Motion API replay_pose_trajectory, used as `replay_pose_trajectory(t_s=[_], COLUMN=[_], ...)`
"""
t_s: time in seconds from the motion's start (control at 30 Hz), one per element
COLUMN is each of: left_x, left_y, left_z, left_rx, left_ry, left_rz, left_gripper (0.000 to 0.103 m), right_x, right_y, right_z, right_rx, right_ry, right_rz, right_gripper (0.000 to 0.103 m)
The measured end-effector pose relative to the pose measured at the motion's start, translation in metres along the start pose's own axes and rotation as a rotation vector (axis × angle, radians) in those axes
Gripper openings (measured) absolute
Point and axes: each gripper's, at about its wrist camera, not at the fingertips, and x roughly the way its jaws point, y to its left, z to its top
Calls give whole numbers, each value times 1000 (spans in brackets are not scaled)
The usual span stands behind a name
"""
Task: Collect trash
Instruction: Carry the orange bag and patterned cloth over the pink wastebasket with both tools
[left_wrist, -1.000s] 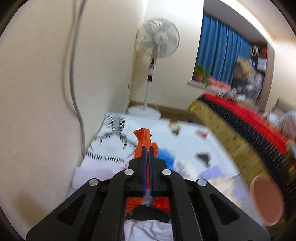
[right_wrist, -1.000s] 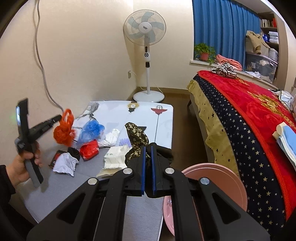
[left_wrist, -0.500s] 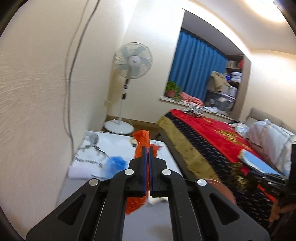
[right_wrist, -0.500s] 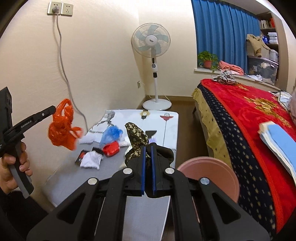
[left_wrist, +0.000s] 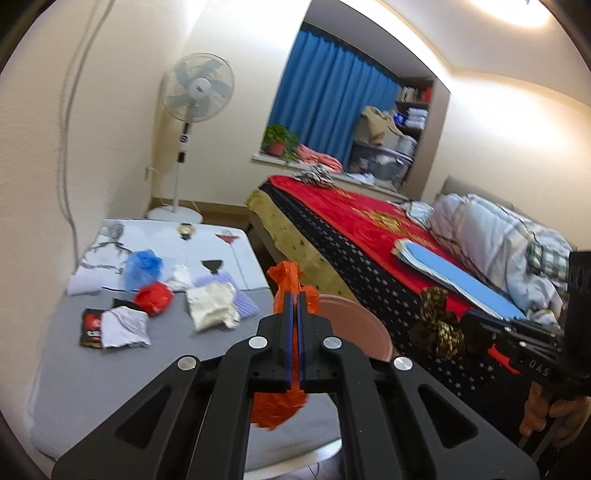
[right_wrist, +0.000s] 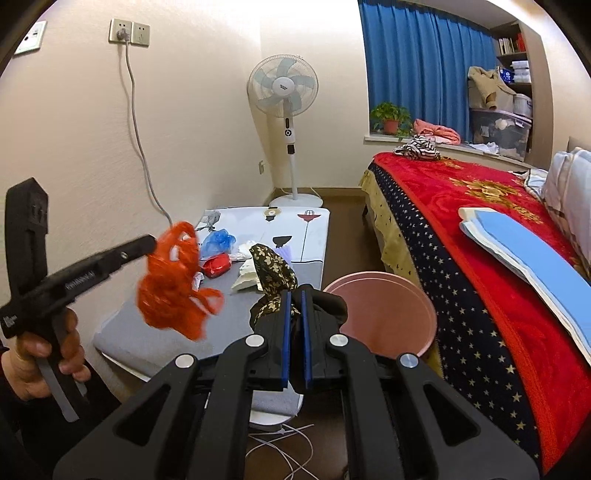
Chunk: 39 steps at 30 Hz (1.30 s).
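Both hand-held grippers up in the air, each clamped on a piece of trash!

The left hand-held gripper (left_wrist: 294, 295) is pinched tight on an orange plastic bag (right_wrist: 173, 284), dangling off its tips above the worktop (left_wrist: 110, 373). The right hand-held gripper (right_wrist: 294, 295) grips a black floral-print bag (right_wrist: 273, 269), angled downward. Just ahead of both sits the pink basin (right_wrist: 388, 314); what is inside it can't be made out. Left of the grippers on the worktop lie a blue bag (left_wrist: 142, 266), a red bag (left_wrist: 153, 297) and white wrappers (left_wrist: 123, 326). To the right, the bed (right_wrist: 480, 258); beyond, a standing fan (right_wrist: 282, 88).
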Motion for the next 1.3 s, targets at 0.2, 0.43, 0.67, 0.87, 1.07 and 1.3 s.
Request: replay_pose_trajectory(t_s=[0.2,0.43,0.67,0.87,1.07,1.3], left_x=[13,30,56,84,114,152], left_y=[-29,-55,-75,-98,-119,-131], left_z=[0,10,22,33,41,49], left_rx=[45,82,97,120,150,177], left_ry=[22,30,40,56,65,74], left_rz=[-47,-78,-109,-150,-187,-183], left_gripper=[1,1,2,1,1,1], right_x=[-5,-1,4,16,40,70], right_y=[-11,-28,-54,-77,-105,-134], right_z=[-2,2,12,25,37,48], right_rx=[17,32,54,70,85,88], right_ry=[-13,-21,-34,-33,-23,-7], right_rz=[-2,-23,-61,-97,-134,-178], right_gripper=[6,6,6,6,6,6])
